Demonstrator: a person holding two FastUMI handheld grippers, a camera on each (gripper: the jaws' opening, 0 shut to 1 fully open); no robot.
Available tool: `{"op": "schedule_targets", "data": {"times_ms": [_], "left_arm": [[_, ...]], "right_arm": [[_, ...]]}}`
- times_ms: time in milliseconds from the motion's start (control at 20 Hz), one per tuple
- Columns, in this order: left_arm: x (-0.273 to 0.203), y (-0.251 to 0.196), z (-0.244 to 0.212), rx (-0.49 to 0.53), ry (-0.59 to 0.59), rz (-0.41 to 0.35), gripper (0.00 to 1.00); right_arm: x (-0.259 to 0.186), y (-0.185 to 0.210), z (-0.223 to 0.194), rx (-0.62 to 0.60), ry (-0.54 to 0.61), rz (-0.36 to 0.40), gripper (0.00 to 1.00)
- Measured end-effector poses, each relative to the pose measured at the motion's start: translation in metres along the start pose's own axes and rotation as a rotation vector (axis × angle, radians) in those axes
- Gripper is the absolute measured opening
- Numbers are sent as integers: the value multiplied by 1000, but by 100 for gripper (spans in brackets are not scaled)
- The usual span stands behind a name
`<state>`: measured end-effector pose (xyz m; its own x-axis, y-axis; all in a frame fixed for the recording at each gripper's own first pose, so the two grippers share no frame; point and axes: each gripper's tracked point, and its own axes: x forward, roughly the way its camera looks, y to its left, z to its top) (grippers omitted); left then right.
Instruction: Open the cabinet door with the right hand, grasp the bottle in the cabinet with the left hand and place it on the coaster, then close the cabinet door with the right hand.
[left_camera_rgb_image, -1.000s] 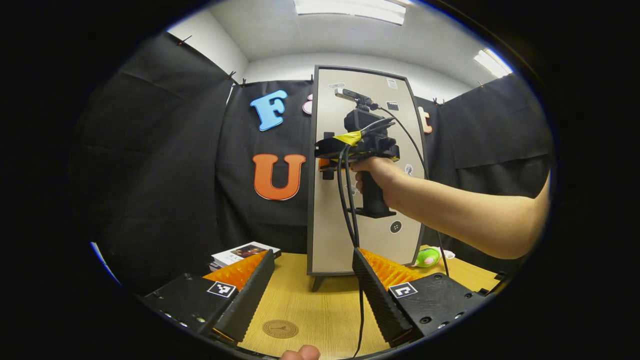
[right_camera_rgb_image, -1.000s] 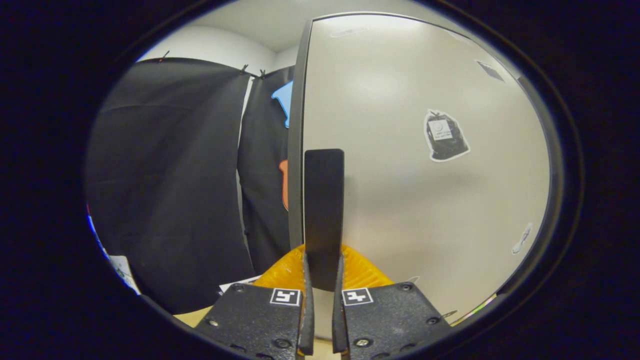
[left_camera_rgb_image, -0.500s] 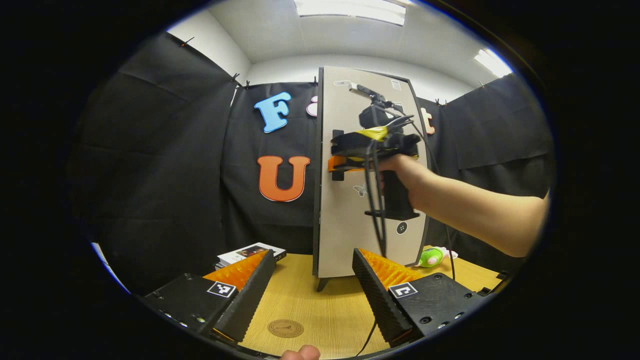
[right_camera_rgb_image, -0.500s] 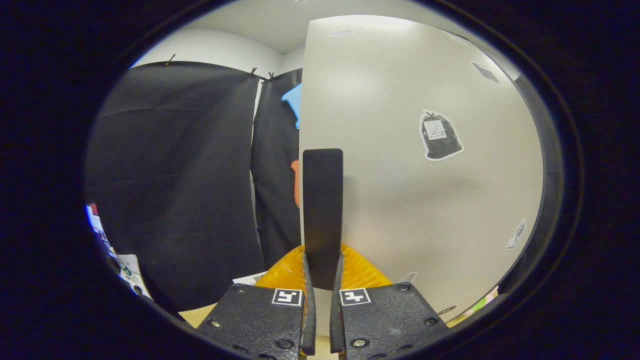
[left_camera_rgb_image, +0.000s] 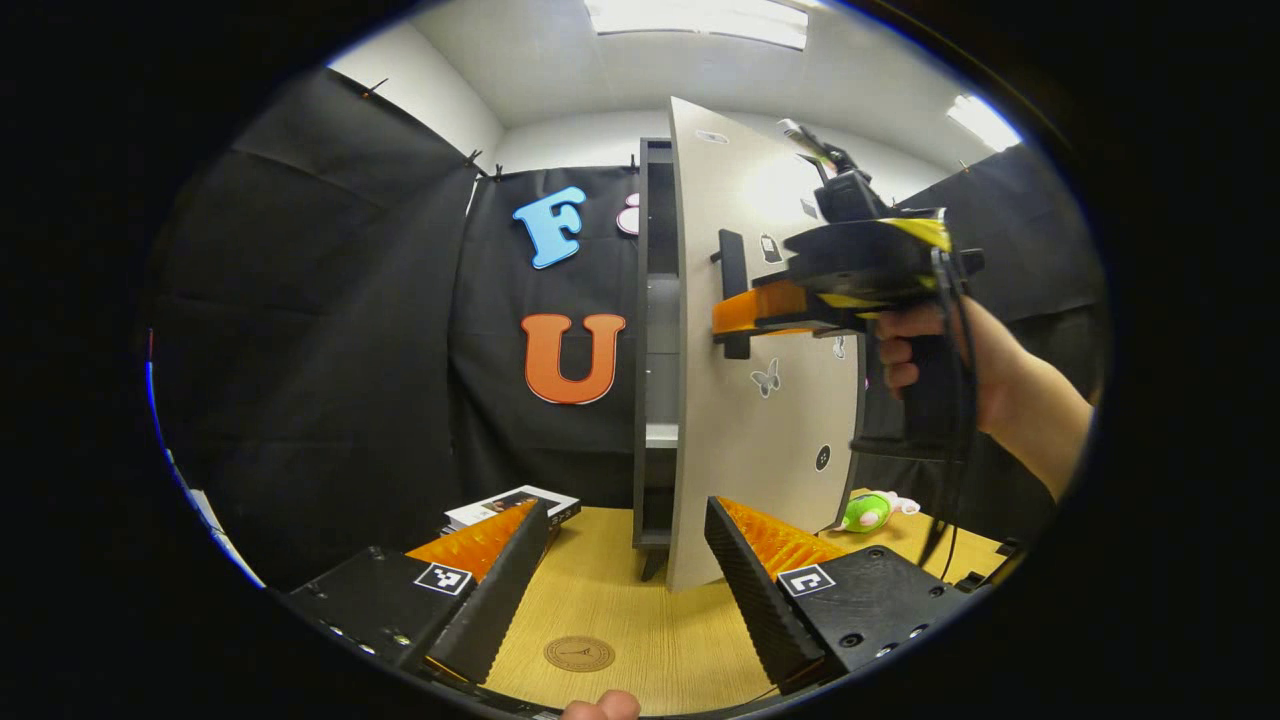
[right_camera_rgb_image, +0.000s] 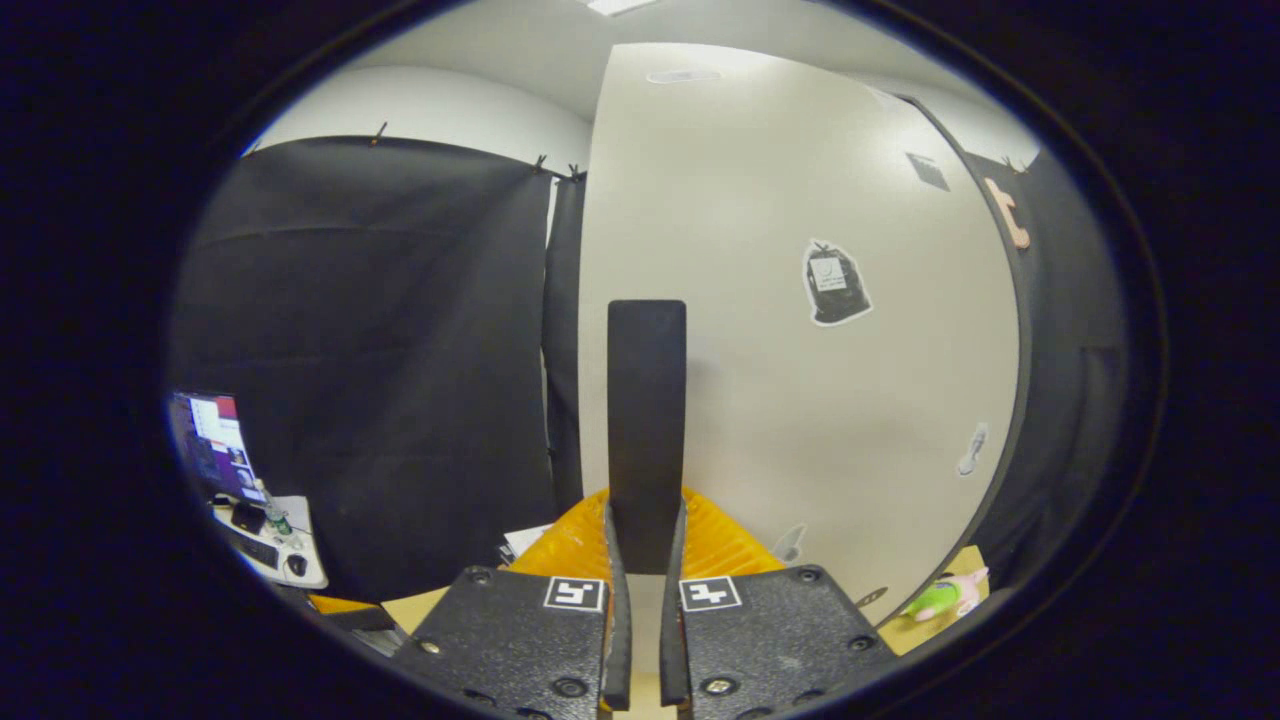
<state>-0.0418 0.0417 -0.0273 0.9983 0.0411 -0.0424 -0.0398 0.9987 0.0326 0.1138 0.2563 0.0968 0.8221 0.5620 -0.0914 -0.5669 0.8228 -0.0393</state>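
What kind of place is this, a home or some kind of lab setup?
Probably a staged recording booth, not a home: black cloth walls surround a wooden table, a lone small cabinet stands on it, and a computer desk sits outside.

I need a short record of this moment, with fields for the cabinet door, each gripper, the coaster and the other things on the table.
cabinet door: partly open, swung out from the cabinet
door handle: dark vertical bar, clamped between the right gripper's fingers
right gripper: shut on the handle
left gripper: open, holding nothing, low over the table
coaster: round, flat on the table, nothing on it
bottle: cannot tell from these views
other things: books left of the cabinet, green toy to its right
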Motion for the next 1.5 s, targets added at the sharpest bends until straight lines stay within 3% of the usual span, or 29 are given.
{"op": "schedule_targets", "data": {"times_ms": [600, 900, 1100, 1300, 1500], "left_arm": [[4, -64, -2, 10, -4, -119, 95], [1, -87, -1, 11, -11, -152, 95], [5, -99, -5, -2, -4, -170, 95], [7, -115, -6, -7, 2, -192, 95], [6, -126, -6, 10, -5, -209, 95]], "right_arm": [[-128, -46, -8, 32, -15, -24, 14], [-174, -73, -11, 23, -24, -110, 14], [-217, -105, -18, -12, -26, -207, 10], [-241, -125, -20, 71, -41, -238, 6], [-257, -149, -19, 64, -55, -306, 4]]}}
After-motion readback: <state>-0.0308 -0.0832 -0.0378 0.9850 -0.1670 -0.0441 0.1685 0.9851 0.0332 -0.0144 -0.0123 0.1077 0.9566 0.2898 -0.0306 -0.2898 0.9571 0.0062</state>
